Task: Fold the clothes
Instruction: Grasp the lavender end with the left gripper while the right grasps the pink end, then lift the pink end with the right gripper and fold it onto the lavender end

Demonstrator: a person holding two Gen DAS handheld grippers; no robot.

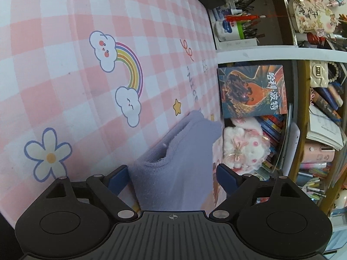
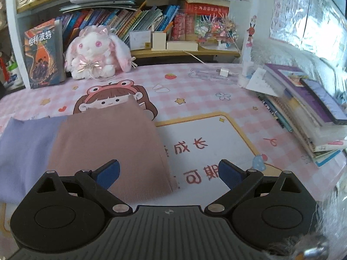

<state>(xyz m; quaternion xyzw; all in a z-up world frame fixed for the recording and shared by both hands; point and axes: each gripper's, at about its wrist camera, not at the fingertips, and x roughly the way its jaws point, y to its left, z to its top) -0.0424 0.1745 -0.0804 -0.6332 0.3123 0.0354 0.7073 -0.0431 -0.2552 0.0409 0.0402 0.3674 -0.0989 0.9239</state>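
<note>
A folded lavender cloth (image 1: 177, 169) lies on the pink checked table mat (image 1: 65, 86), which looks tipped sideways in the left wrist view. My left gripper (image 1: 171, 171) straddles the cloth's thick folded edge with its blue pads (image 1: 118, 178) wide on either side and a small gap at each; it is open. In the right wrist view a folded brown cloth (image 2: 112, 143) lies flat on the mat (image 2: 216, 99), overlapping the lavender cloth (image 2: 23, 147) at its left. My right gripper (image 2: 169, 166) hovers open just above the brown cloth's near right corner, with nothing in it.
A white and pink plush rabbit (image 2: 95, 54) and an upright book (image 2: 43, 54) stand at the mat's far edge before a crowded bookshelf (image 2: 151, 21). A stack of books (image 2: 303, 108) lies on the right. A white charger and cable (image 2: 223, 72) lie at the back.
</note>
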